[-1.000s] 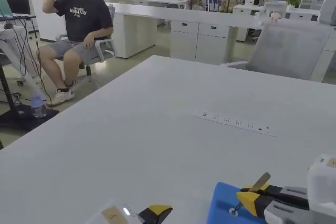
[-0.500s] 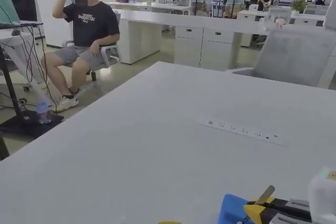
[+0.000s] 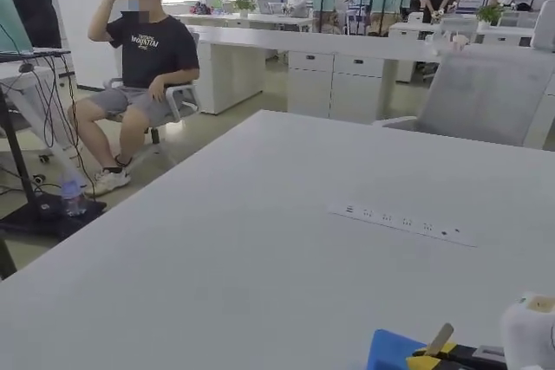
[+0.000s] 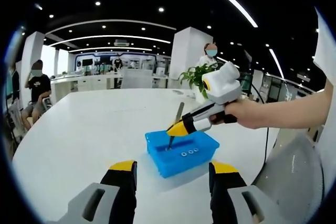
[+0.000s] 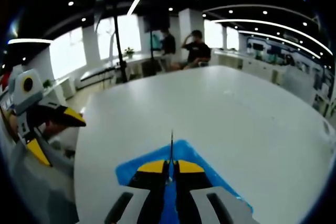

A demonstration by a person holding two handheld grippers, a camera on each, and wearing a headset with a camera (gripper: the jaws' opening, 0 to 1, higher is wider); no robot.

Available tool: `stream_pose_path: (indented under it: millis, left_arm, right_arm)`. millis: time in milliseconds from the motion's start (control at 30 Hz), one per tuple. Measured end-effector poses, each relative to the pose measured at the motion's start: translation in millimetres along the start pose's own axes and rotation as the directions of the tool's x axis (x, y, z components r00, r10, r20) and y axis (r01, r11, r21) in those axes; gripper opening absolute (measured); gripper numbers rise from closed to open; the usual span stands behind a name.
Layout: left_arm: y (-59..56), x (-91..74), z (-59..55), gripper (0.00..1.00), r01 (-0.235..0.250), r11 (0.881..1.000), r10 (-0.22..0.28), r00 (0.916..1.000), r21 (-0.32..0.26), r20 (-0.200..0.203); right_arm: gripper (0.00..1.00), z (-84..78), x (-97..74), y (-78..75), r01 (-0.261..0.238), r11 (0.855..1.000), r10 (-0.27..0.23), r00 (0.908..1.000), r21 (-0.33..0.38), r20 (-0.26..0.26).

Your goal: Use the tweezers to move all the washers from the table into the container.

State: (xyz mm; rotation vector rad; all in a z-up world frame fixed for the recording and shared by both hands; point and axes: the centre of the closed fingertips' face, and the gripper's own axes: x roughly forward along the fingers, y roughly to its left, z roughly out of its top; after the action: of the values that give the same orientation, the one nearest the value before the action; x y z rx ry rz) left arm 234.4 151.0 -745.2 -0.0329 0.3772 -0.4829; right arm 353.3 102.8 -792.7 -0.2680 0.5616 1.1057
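Note:
A blue container (image 4: 181, 155) sits on the white table (image 4: 89, 129), with three small washers (image 4: 189, 151) on its floor. My right gripper (image 4: 175, 128), held in a hand, is shut on thin tweezers (image 4: 176, 121) whose tip dips into the container. In the right gripper view the right gripper (image 5: 171, 167) pinches the tweezers (image 5: 171, 145) over the blue container (image 5: 210, 179). My left gripper (image 4: 173, 169) stands open just in front of the container, holding nothing. The head view catches the container's corner (image 3: 390, 353) and the right gripper (image 3: 431, 355) at the bottom edge.
A white power strip (image 3: 403, 223) lies further out on the table (image 3: 260, 240). A person sits on a chair (image 3: 143, 67) beyond the table's far left corner, and a grey office chair (image 3: 486, 93) stands behind its far edge.
The head camera has tilted up, so the container and right gripper have slid to the bottom edge of the picture. The right gripper still holds the tweezers at the container.

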Motion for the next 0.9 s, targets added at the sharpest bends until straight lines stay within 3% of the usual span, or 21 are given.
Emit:
stream_pose_path:
  millis: [733, 900]
  left_arm:
    - [-1.2, 0.3, -1.3, 0.54, -0.001, 1.0, 0.001, 0.9999, 0.003, -0.011]
    - [-0.2, -1.3, 3.0, 0.54, -0.004, 1.0, 0.004, 0.9999, 0.0, 0.015]
  right_arm:
    - [0.03, -24.2, 8.3, 4.5, -0.017, 1.0, 0.015, 0.9982, -0.026, -0.058]
    - [0.04, -24.0, 8.5, 4.7, -0.016, 0.999, 0.014, 0.9984, -0.029, -0.056]
